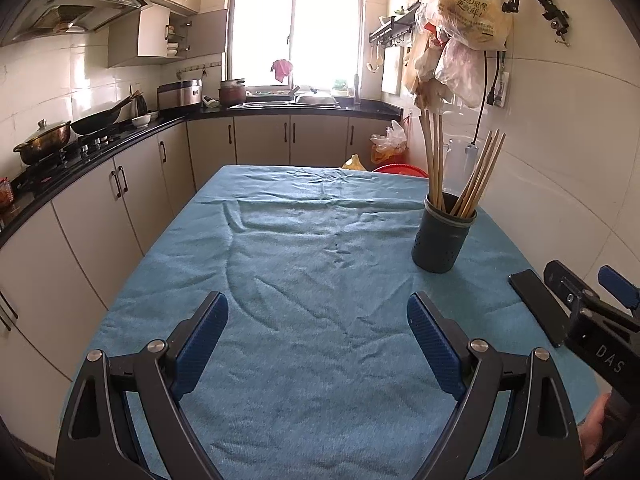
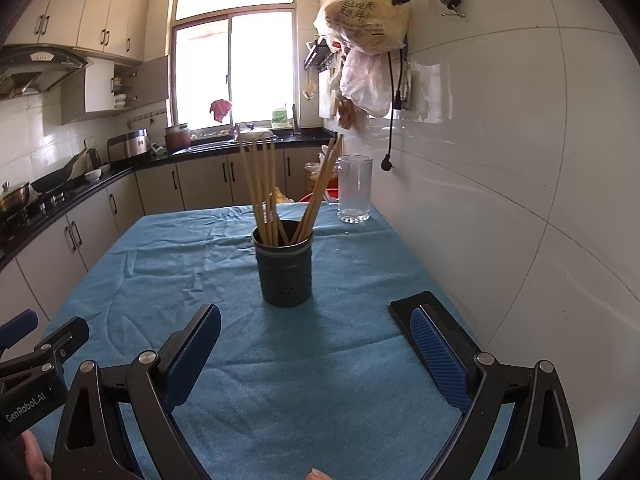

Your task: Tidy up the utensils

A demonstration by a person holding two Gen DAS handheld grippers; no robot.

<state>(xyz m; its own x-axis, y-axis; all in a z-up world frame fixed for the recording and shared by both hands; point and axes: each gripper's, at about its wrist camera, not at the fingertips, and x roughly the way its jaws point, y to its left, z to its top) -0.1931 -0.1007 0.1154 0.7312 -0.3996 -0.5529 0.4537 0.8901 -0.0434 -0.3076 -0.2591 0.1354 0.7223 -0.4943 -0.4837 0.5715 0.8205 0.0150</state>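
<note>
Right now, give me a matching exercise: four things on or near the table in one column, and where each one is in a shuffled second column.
Things:
1. chopsticks
2. drinking glass
3. dark holder
4. phone

Places:
A. flat on the cloth by the wall, nearest the grippers
B. standing upright in the holder
C. far end of the table, by the wall
D. middle of the blue cloth

Pairs: 1-B, 2-C, 3-D, 4-A

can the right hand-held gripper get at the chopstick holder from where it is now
Probably yes. The right hand-held gripper is open and empty, and only bare blue cloth lies between it and the chopstick holder straight ahead.
</note>
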